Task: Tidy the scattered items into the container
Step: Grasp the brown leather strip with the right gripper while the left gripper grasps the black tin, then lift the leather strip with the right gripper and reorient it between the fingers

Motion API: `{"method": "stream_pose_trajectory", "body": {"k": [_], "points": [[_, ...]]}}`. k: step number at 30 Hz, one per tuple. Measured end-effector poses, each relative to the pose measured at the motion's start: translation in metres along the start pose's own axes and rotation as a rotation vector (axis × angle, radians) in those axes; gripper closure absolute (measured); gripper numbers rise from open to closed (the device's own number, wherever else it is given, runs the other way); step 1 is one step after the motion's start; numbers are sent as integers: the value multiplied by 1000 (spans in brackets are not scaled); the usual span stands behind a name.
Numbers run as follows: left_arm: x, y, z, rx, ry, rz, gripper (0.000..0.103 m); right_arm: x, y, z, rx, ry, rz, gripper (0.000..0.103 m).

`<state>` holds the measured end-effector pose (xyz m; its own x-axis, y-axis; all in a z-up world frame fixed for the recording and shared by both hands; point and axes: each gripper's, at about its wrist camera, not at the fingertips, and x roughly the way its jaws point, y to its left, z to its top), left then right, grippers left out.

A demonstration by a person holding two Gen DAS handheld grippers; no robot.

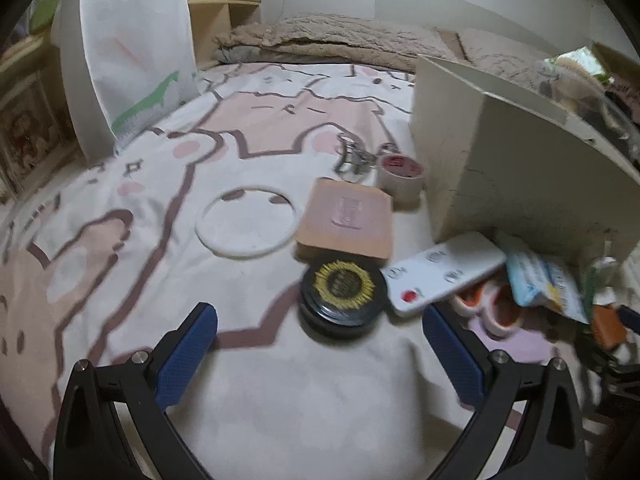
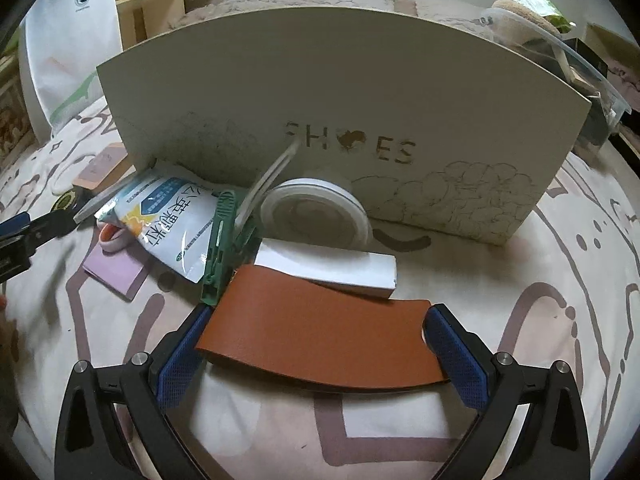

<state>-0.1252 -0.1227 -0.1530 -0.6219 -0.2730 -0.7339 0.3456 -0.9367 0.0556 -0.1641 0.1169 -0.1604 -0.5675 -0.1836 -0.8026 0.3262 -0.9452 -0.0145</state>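
We see the bed sheet [image 1: 120, 220] with its pink animal print under everything. The shoe box [image 2: 320, 100], marked SHOES, stands upright at twelve o'clock in the right wrist view and at two o'clock in the left wrist view. A white paper bag [image 1: 132, 40] stands at eleven o'clock in the left view.

Our right gripper [image 2: 318, 322] has its jaws spread wide on either side of a brown leather wallet [image 2: 316, 340]; whether the pads actually press it we cannot tell. Just beyond the wallet lies a white carton [image 2: 328, 266], and past that a round white lidded tub [image 2: 316, 216] leans against the box. At ten o'clock lie a blue-and-white pouch [image 2: 172, 220] and a green clip [image 2: 218, 248], with a lilac pad [image 2: 114, 272] beside them.

Our left gripper [image 1: 320, 326] is released and holds nothing. A black round tin [image 1: 344, 292] sits just ahead of it at twelve o'clock, touching a tan square case [image 1: 348, 220] behind. A white remote [image 1: 440, 272] lies at one o'clock, a white ring [image 1: 248, 220] at eleven, and a tape roll [image 1: 400, 172] and metal keyring [image 1: 352, 156] farther off near the box.
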Motion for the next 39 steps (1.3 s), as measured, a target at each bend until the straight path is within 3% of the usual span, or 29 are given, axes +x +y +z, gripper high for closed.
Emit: {"method": "stream_pose_trajectory", "body": {"k": [6, 14, 20, 22, 26, 33, 39], "points": [[15, -1, 0, 15, 48, 18, 0, -7, -17, -7, 26, -1, -24, 0], [18, 9, 4, -35, 72, -36, 2, -20, -64, -22, 66, 7, -45, 0], [21, 4, 13, -16, 84, -89, 23, -32, -96, -33, 81, 7, -53, 0], [22, 4, 14, -29, 86, -111, 36, -34, -103, -35, 80, 7, -65, 0], [20, 1, 13, -28, 84, -135, 52, -41, -111, -42, 101, 11, -76, 0], [9, 0, 3, -9, 84, -192, 52, -49, -121, -52, 73, 23, -53, 0], [-13, -5, -20, 27, 84, -251, 52, -64, -135, -62, 22, 38, 70, 0]]}}
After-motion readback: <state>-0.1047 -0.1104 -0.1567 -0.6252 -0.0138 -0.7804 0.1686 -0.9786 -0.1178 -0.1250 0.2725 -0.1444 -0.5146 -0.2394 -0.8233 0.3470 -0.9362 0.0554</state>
